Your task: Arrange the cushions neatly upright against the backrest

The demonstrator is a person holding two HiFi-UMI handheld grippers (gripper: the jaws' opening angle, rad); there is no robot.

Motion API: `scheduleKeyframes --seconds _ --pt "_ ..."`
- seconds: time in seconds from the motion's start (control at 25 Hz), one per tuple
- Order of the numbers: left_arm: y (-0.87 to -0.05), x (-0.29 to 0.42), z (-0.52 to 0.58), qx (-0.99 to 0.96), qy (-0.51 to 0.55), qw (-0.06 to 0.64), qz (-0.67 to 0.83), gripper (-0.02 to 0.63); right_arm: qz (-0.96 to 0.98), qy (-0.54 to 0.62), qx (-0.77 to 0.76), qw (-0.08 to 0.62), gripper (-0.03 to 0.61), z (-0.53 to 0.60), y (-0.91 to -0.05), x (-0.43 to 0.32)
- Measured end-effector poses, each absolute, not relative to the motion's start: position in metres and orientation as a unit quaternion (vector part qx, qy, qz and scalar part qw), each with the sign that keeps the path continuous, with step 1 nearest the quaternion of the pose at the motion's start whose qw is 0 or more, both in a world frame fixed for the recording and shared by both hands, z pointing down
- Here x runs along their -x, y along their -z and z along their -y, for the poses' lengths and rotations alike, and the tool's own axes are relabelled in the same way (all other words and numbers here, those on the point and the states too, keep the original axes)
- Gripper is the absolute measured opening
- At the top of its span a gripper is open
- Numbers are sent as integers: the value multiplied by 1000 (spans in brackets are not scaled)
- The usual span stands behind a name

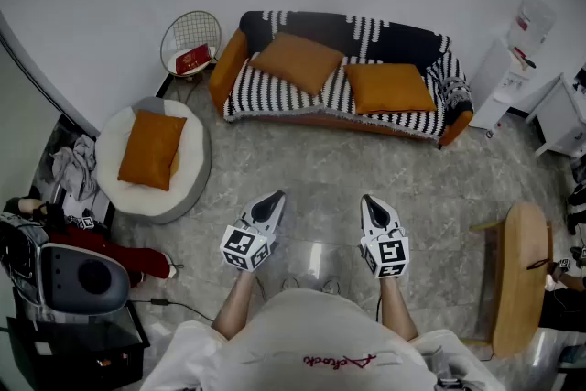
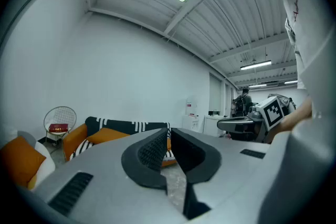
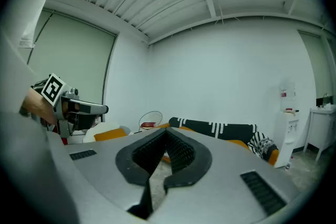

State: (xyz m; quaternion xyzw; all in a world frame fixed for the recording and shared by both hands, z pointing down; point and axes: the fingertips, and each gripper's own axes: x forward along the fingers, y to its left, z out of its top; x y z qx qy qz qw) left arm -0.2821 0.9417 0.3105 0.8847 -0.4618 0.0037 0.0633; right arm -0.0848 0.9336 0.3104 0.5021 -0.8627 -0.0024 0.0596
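The person stands on the grey floor (image 1: pixel 316 156), well apart from the sofa (image 1: pixel 366 34), with both arms held out in front. The left tongs (image 1: pixel 271 200) are closed to a narrow slit, and nothing sits between their dark pads. The right tongs (image 1: pixel 374 201) are drawn together as well and carry nothing. Both point roughly level towards the sofa.

The sofa wears a black and white patterned cover, with orange arms showing at each end. Two orange cushions lie on its seat. The left cushion (image 1: pixel 298 61) is turned cornerwise near the sofa's left arm, its upper edge close to the backrest. From this steep angle it seems to lean rather than stand upright. The right cushion (image 1: pixel 389 88) lies flat on the seat, towards the sofa's right end, clear of the backrest.

A third cushion (image 1: pixel 151 148), also orange, rests on a round white seat (image 1: pixel 197 169) to the left of the sofa. Behind that seat stands a round wire chair (image 1: pixel 190 25) holding a red item (image 1: pixel 192 59). A wooden table (image 1: pixel 518 279) stands at the person's right side.
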Motion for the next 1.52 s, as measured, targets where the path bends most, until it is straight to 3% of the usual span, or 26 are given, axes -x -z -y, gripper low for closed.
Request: scheduleKeyframes --seconds 0.84,1.52 --pt "-312 267 -936 -885 -12 65 462 46 868 -4 -494 55 28 -924 -314 72" --pt "-316 207 -925 -880 -20 67 469 46 873 -4 -485 61 28 -909 -319 16"
